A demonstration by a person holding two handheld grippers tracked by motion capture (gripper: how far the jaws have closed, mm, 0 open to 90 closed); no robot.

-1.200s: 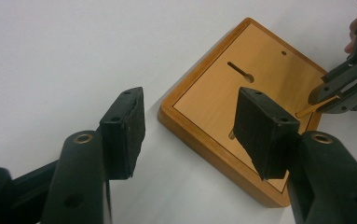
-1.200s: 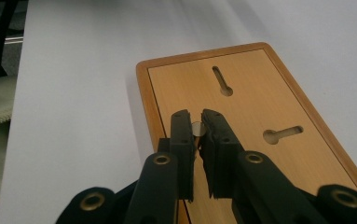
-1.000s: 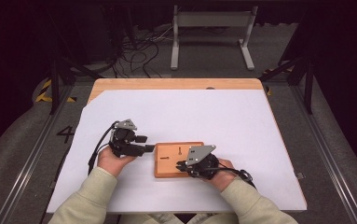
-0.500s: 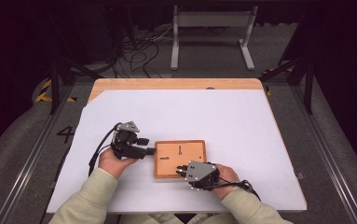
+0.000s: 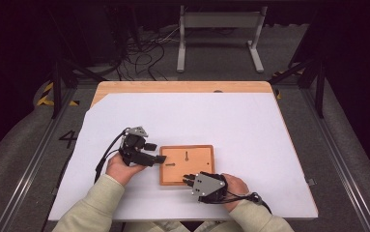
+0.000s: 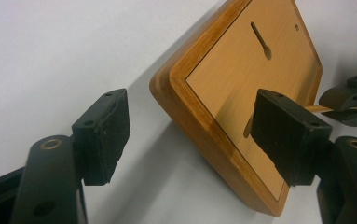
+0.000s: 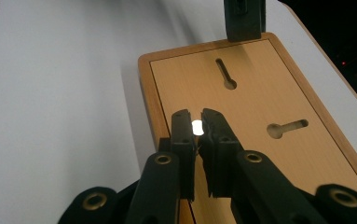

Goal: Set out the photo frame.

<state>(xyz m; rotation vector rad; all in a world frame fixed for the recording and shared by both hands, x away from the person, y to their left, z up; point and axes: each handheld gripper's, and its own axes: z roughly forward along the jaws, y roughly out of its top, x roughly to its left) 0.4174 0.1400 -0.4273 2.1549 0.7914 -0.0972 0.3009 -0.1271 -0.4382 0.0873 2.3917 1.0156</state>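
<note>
A wooden board is seen flat on the white sheet near the table's front edge, two keyhole slots cut in its face. The left gripper is held at the board's left edge; its jaws have just been opening and stand apart, one pad on the sheet, the other over the board. The right gripper is at the front edge, clamped on a small pale peg.

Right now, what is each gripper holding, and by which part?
Right gripper pinches a small light peg by its end. Left gripper holds nothing, open around the wooden board's edge.
</note>
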